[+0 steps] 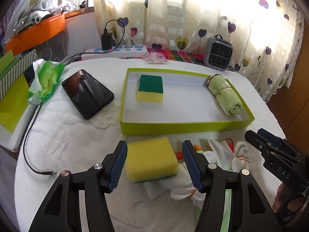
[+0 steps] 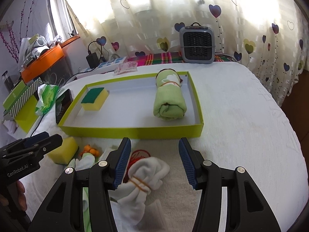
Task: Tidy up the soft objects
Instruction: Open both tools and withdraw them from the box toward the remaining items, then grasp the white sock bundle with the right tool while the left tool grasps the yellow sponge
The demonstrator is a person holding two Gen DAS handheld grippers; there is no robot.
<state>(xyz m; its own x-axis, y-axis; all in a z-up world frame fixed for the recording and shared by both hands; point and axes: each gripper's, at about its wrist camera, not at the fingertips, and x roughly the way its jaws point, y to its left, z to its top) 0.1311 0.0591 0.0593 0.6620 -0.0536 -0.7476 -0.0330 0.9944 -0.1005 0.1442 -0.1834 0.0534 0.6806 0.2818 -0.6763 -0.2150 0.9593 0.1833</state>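
Observation:
A lime-green shallow box on the white table holds a green-topped yellow sponge and a rolled green towel. In front of it lie a second yellow sponge, white cloth bundles tied with rubber bands, and a small orange toy. My left gripper is open, its fingers on either side of the yellow sponge. My right gripper is open over a white bundle.
A black phone, a green wipes packet and a charging cable lie on the left. A power strip and a small grey heater stand at the back by the curtain.

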